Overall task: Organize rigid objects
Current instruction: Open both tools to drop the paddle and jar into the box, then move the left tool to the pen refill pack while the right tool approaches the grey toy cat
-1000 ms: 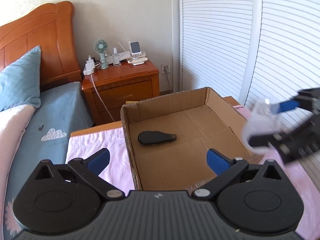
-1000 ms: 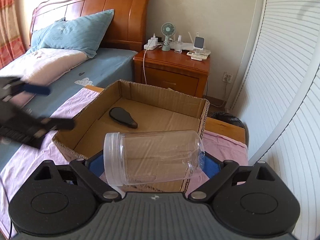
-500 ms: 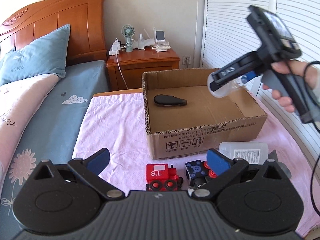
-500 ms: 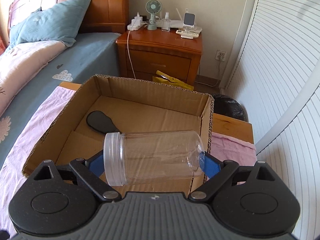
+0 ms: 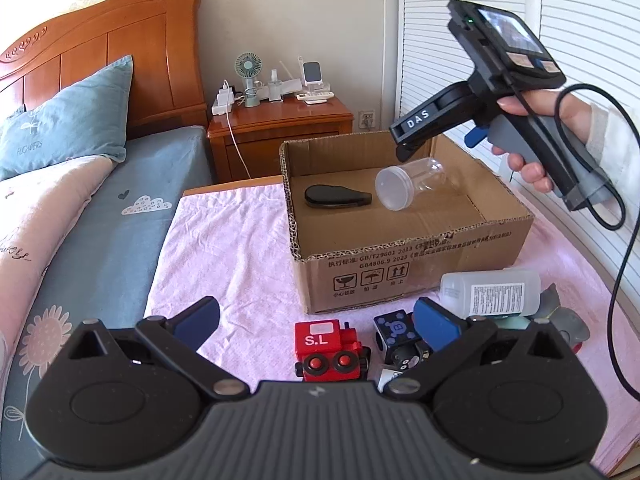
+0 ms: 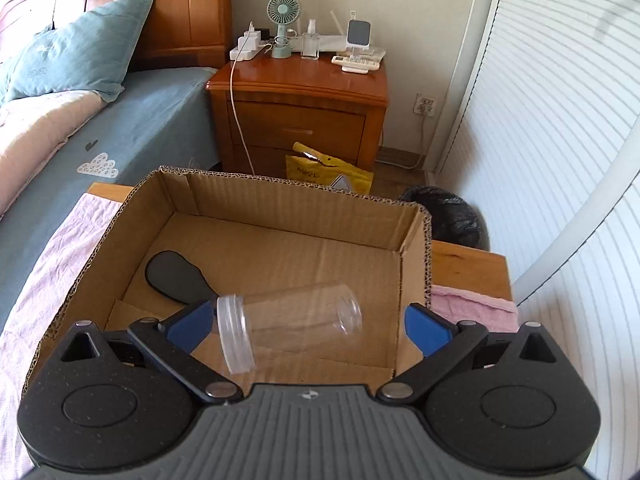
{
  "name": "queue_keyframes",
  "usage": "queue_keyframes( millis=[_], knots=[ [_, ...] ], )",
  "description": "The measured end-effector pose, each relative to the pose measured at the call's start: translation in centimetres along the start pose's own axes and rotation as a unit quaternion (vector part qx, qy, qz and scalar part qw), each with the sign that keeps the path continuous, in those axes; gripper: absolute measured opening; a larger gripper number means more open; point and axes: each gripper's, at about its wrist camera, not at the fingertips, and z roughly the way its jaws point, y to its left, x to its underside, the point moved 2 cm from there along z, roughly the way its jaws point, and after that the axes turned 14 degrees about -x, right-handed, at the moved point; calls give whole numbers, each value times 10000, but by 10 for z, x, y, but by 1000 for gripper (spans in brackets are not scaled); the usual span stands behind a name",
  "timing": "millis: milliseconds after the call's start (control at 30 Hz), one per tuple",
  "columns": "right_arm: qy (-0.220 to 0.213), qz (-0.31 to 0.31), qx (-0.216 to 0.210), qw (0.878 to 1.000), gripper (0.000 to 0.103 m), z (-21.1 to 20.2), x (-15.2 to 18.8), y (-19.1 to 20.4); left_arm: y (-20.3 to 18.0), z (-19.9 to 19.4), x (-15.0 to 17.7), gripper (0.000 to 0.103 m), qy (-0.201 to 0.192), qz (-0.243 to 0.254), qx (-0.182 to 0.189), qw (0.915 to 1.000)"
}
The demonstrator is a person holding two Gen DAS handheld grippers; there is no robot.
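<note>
Standing nearest, before the front wall of the cardboard box [image 5: 400,276]: left gripper [image 5: 316,324], jaws spread, nothing between them; red toy train [image 5: 326,346], dark toy block [image 5: 394,332] and white plastic bottle [image 5: 492,292], all on the pink cloth [image 5: 224,248]. Above the box: right gripper [image 6: 308,324], jaws opening, pads clear of the clear jar [image 6: 288,322] lying sideways between them; inside the box, left of the jar: black flat object [image 5: 336,197]; beyond the box: wooden nightstand [image 6: 304,120].
</note>
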Motion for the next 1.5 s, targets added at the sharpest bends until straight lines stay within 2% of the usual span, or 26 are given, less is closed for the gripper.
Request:
queue_keyframes(
  millis=[333,533,667,800,900,1167,1367,1500],
  knots=[
    [-252,-105,-169,9995,103,-51,28,12,10,-8,6,102,34,-203,22,9998],
    [-385,-103,-271,9988,103,-82,70,17,9,-11,18,102,109,-121,-86,9998],
    [-490,79,-566,9972,103,-97,105,12,8,-14,24,102,83,-36,-22,10000],
    [-328,133,-1025,9941,103,-97,137,6,6,-15,32,102,82,25,21,10000],
    [-181,67,-1204,9925,103,-91,154,4,3,-12,39,102,183,30,96,9998],
    [266,-301,-1656,9854,103,-72,172,4,-4,-12,55,102,332,212,175,9991],
    [492,-645,-1382,9871,103,-84,189,9,-10,-7,65,102,462,374,324,9977],
    [686,-815,-1049,9888,103,-95,208,12,-19,0,72,102,580,530,461,9958]
  ],
)
